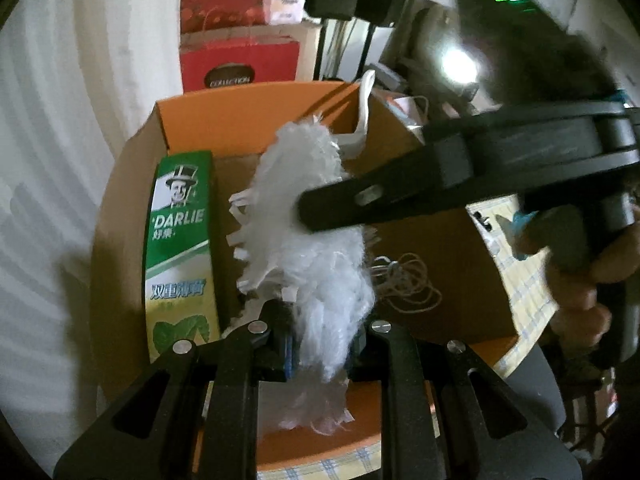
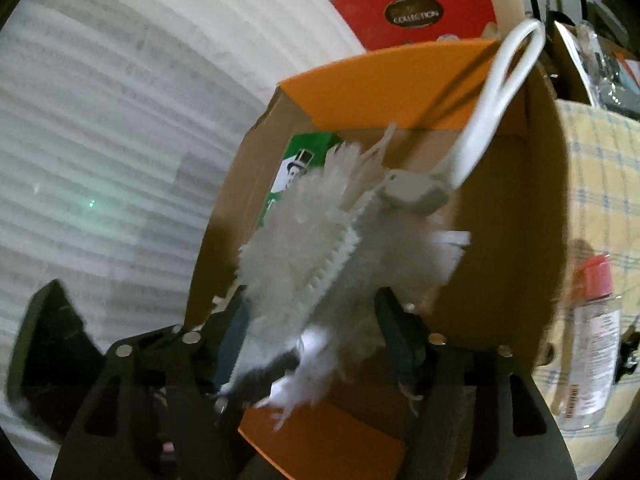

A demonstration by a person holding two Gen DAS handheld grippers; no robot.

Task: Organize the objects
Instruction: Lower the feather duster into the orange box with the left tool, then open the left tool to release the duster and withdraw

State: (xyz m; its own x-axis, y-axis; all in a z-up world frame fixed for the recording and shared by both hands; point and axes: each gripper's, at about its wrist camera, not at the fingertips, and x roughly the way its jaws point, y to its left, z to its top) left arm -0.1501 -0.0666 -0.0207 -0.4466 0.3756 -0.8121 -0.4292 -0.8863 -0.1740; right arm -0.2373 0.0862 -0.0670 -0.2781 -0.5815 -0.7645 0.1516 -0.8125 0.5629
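While the left gripper [image 1: 320, 344] pinches the white duster [image 1: 308, 232] by its lower end, the right gripper [image 2: 316, 332] stands spread around it, pads clear. Ahead of both jaws gapes the orange box [image 1: 256, 100]; best lowered beside the toothpaste carton [image 1: 182, 240] before letting go.
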